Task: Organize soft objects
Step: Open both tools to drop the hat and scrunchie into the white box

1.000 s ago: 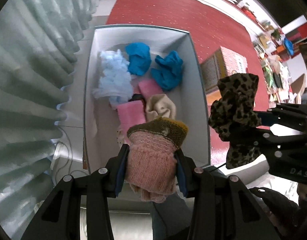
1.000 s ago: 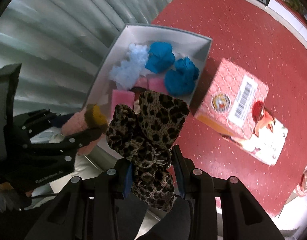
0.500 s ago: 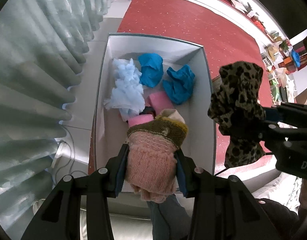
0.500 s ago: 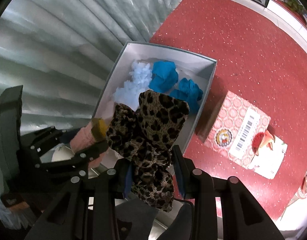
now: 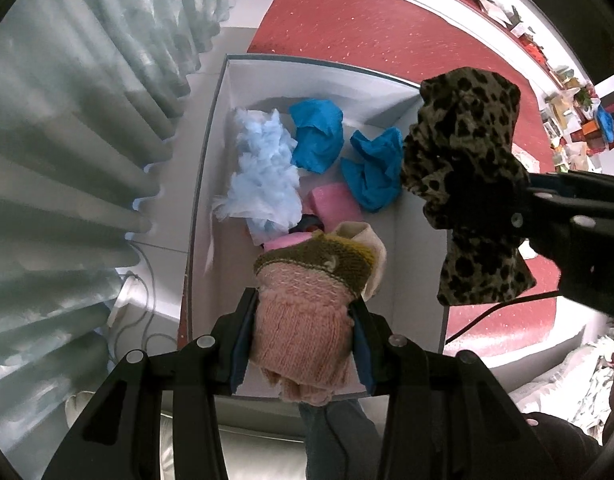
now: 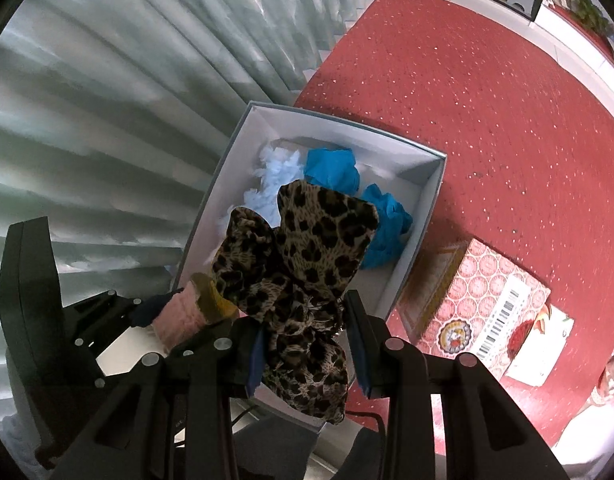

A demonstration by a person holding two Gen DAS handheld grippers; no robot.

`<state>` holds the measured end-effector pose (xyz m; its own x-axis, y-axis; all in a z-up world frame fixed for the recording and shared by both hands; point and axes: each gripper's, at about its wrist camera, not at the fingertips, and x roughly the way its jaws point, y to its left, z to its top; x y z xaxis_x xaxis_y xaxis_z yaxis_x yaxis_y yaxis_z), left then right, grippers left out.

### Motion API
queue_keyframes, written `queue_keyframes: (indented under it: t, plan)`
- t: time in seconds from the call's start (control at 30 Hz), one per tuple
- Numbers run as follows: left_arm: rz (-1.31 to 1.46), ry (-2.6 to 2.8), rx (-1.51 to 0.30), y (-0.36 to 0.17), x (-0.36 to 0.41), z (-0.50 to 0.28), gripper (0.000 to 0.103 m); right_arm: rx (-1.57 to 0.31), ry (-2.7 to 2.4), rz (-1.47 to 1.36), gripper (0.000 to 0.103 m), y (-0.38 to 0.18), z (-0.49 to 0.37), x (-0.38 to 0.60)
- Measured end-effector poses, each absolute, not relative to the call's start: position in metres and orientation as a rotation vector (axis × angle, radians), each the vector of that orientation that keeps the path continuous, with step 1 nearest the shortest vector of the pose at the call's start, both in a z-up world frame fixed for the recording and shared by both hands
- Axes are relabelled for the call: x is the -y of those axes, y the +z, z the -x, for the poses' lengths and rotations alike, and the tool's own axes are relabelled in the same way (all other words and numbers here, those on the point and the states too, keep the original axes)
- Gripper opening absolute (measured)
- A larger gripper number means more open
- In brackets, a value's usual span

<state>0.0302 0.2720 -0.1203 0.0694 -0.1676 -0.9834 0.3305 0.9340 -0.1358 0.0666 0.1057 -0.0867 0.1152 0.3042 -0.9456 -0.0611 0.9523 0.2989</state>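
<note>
Left wrist view: left tool (image 5: 303, 344) clamped a pink mitten (image 5: 307, 320) above the white box (image 5: 419, 264) | right tool (image 6: 305, 344) pinched leopard cloth (image 6: 299, 256), both apparently poised for dropping in.

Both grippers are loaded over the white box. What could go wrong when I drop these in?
The leopard-print cloth in the right gripper hangs near the box's right wall, so it might snag the rim or fall outside. The pink knit glove in the left gripper sits above the box's near end, and could land on the rim.
</note>
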Motion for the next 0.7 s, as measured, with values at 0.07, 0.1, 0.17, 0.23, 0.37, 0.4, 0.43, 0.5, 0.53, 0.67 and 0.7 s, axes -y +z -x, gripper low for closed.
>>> queue_keyframes:
  t: [0.07,0.1,0.17,0.23,0.37,0.4,0.43,0.5,0.53,0.67,0.7]
  plan:
    - [-0.137,-0.372,-1.459,-0.122,-0.271,-0.031,0.046,-1.438,0.273,-0.185,0.036,-0.088,-0.068,-0.109]
    - [-0.135,-0.371,-1.462,-0.123,-0.271,-0.031,0.046,-1.442,0.275,-0.181,0.036,-0.089,-0.07,-0.111]
    - [-0.14,-0.372,-1.466,-0.126,-0.269,-0.032,0.046,-1.445,0.28,-0.18,0.037,-0.09,-0.072,-0.112]
    - [-0.148,-0.369,-1.472,-0.128,-0.269,-0.031,0.046,-1.447,0.279,-0.18,0.037,-0.091,-0.073,-0.112]
    - [-0.145,-0.369,-1.484,-0.133,-0.268,-0.032,0.046,-1.456,0.279,-0.174,0.037,-0.095,-0.079,-0.114]
    - [-0.144,-0.372,-1.484,-0.133,-0.267,-0.032,0.047,-1.457,0.28,-0.171,0.036,-0.095,-0.08,-0.114]
    - [-0.145,-0.378,-1.48,-0.133,-0.266,-0.032,0.048,-1.457,0.282,-0.17,0.037,-0.095,-0.081,-0.115]
    - [-0.147,-0.386,-1.467,-0.131,-0.264,-0.032,0.052,-1.454,0.29,-0.168,0.039,-0.097,-0.085,-0.117]
    - [-0.142,-0.39,-1.456,-0.13,-0.264,-0.032,0.053,-1.454,0.297,-0.169,0.046,-0.098,-0.086,-0.118]
    - [-0.146,-0.379,-1.411,-0.121,-0.263,-0.032,0.082,-1.452,0.312,-0.167,0.052,-0.098,-0.087,-0.119]
    - [-0.161,-0.371,-1.393,-0.119,-0.263,-0.031,0.082,-1.451,0.317,-0.168,0.067,-0.097,-0.086,-0.118]
